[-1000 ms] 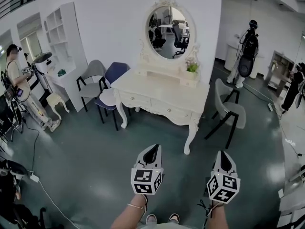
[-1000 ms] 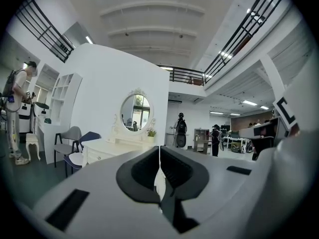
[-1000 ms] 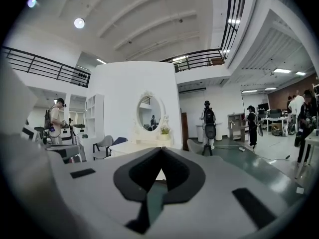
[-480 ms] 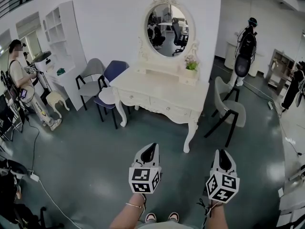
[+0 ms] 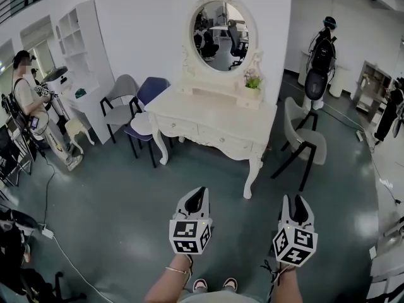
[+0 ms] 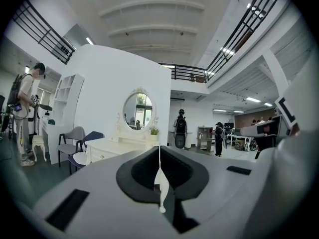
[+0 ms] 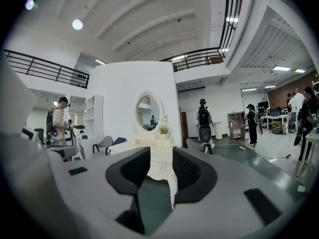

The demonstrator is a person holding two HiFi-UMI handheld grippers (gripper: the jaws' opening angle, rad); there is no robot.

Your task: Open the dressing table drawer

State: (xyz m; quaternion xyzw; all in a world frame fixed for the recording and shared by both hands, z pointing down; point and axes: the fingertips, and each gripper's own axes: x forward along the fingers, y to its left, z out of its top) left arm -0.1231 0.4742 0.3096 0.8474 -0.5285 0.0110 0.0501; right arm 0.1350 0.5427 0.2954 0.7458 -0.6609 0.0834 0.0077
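The dressing table [image 5: 218,122] stands well ahead of me against the white wall, and its drawer [image 5: 222,141] sits shut in the front apron, flush with the panel beside it; the pulls are too small for me to make out. I judge that I am at the approach step, with nothing of the opening done: both grippers hang over bare floor, well apart from the table. My right gripper [image 5: 295,198] is opening its jaws, and its own view shows dark padded faces [image 7: 160,168] with a clear gap between them and only the far table in it, so it holds nothing. My left gripper [image 5: 201,190] has its jaws pressed together on nothing, a thin seam between the pads [image 6: 159,156]. The next move, as I read it, calls for walking in, lowering a gripper to drawer height and finding a pull or an edge to catch before drawing straight back. The table looks like cream painted wood, smooth and a little glossy, with carved curved legs and a scalloped apron. Above it rises an oval mirror [image 5: 220,35] in an ornate frame, with a small potted plant [image 5: 253,82] beside it on the top. Moulded chairs [image 5: 304,142] on thin dark legs flank the table, and the floor [image 5: 120,207] is dark green and shiny.
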